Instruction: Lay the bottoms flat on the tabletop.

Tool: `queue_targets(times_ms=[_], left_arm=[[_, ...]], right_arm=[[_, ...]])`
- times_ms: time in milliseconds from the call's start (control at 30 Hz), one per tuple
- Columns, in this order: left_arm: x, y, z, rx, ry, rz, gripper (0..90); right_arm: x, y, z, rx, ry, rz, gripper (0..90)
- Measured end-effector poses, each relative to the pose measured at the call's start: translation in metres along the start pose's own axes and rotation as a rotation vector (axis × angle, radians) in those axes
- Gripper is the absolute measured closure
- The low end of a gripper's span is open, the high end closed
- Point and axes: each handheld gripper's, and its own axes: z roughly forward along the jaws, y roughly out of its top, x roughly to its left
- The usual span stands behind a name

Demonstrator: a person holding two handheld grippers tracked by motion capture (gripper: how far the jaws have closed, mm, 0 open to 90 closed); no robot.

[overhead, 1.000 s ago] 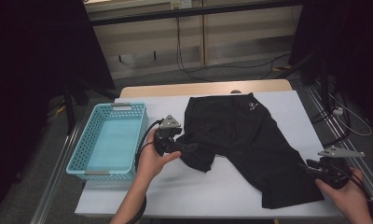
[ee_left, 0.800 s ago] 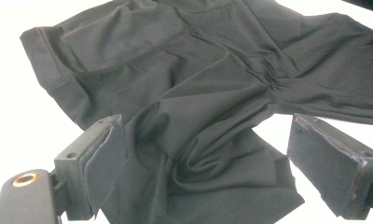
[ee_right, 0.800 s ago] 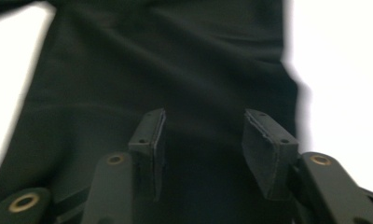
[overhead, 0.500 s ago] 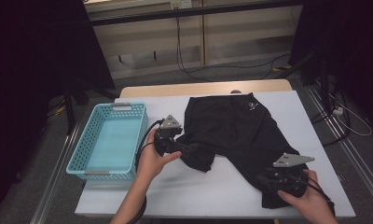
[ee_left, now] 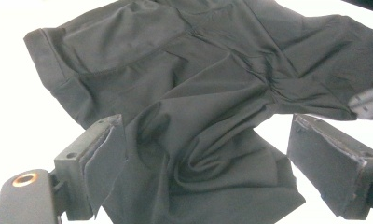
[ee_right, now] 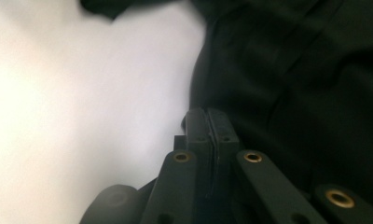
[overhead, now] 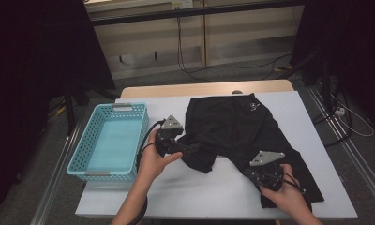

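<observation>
We take the black shorts (overhead: 237, 131) as our landmark; they lie spread on the white table (overhead: 204, 192), waistband toward the far edge, one leg reaching toward the near right corner and the other bunched toward the basket (overhead: 111, 140).

Our left claw (overhead: 185, 149) sits at the shorts' left side, at the crumpled leg. In the left gripper view (ee_left: 208, 154) its jaws stand wide apart with the rumpled cloth lying between them; the left jaw touches the fabric's edge, the right jaw stands clear of it over bare table. The claw is released, grasping nothing.

Our right claw (overhead: 257, 172) rests at the inner edge of the shorts' long right leg, near the hem. In the right gripper view (ee_right: 208, 122) its jaws are pressed together, pad against pad, tip at the border where dark cloth meets white table. We cannot tell whether a fold of fabric is caught between them; the picture is blurred and dark there.

Open room: left of the long leg and nearer than the bunched leg, a broad stretch of bare table runs to the near edge. Right of the shorts a strip of table stays free to the right edge. The blue basket stands just left of the shorts, beside the left hand (overhead: 153, 159), its wall near the left claw's cable.
</observation>
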Motion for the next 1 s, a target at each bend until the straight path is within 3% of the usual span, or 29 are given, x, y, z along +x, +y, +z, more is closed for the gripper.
queue_targets(times_ms=[100,233,267,333,467,600,700,800,900,1000], left_arm=[[0.000,0.000,0.000,-0.001,-0.002,0.000,12.0],[0.001,-0.001,-0.001,0.000,0.001,0.000,12.0],[0.001,-0.001,-0.001,-0.003,0.002,-0.002,12.0],[0.002,-0.001,-0.002,-0.006,0.006,-0.003,12.0],[0.001,-0.001,-0.001,-0.001,0.001,0.000,12.0],[0.000,0.000,-0.002,-0.002,0.000,0.001,12.0],[0.001,-0.001,0.000,0.003,0.001,0.001,12.0],[0.000,-0.001,0.001,0.007,-0.002,0.000,12.0],[0.000,0.000,0.001,0.002,-0.002,-0.001,12.0],[0.000,0.001,0.000,0.001,-0.001,0.003,12.0]], right_arm=[[-0.006,0.011,0.007,-0.052,-0.020,0.027,89.0],[-0.013,0.014,0.022,-0.043,-0.021,0.043,86.8],[-0.013,0.014,0.021,-0.049,-0.020,0.049,82.1],[-0.012,0.013,0.017,-0.054,-0.030,0.056,63.1],[-0.010,0.006,0.005,-0.080,-0.006,0.083,47.2],[-0.014,-0.004,-0.016,-0.104,-0.019,0.103,42.7],[-0.017,-0.014,-0.030,-0.118,-0.029,0.133,42.3],[-0.012,-0.024,-0.038,-0.102,-0.010,0.143,49.5],[0.004,-0.030,-0.035,-0.067,0.041,0.096,57.4],[0.020,-0.030,-0.027,-0.028,0.087,0.047,56.7]])
